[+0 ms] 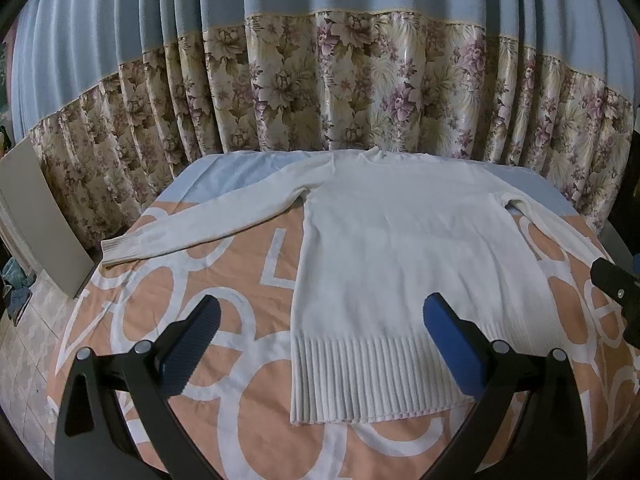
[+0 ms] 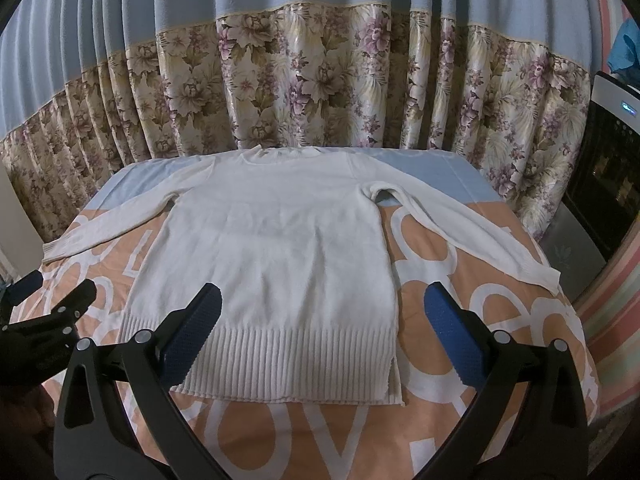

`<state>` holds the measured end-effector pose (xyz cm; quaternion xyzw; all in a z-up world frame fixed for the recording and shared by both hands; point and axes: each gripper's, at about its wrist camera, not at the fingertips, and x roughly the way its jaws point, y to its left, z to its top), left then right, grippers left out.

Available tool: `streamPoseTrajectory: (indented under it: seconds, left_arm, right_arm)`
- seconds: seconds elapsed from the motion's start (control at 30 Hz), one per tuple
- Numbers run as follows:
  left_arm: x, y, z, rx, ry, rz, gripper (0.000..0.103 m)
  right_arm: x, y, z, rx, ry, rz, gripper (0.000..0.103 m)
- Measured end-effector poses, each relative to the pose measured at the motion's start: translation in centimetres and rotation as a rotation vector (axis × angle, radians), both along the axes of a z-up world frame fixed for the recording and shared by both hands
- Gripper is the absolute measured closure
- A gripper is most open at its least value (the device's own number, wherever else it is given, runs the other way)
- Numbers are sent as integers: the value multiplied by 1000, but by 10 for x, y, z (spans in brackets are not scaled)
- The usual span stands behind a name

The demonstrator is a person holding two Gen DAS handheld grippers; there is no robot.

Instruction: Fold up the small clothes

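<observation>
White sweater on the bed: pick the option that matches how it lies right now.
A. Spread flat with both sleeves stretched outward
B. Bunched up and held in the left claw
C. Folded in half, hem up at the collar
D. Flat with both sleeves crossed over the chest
A. The white sweater lies flat on the bedsheet, its left sleeve and right sleeve both angled out, and both claws are open and hold nothing.
</observation>
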<state>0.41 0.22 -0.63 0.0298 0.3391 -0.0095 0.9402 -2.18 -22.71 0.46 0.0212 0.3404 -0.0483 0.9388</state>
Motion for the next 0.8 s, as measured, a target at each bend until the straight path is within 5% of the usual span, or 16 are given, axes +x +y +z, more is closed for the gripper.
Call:
streamPoseTrajectory:
  seconds: [0.8]
  left_arm:
    - [-2,3,-1,-24,6,-17,2]
  right_arm:
    - [1,4,-10,-26,12,8,3]
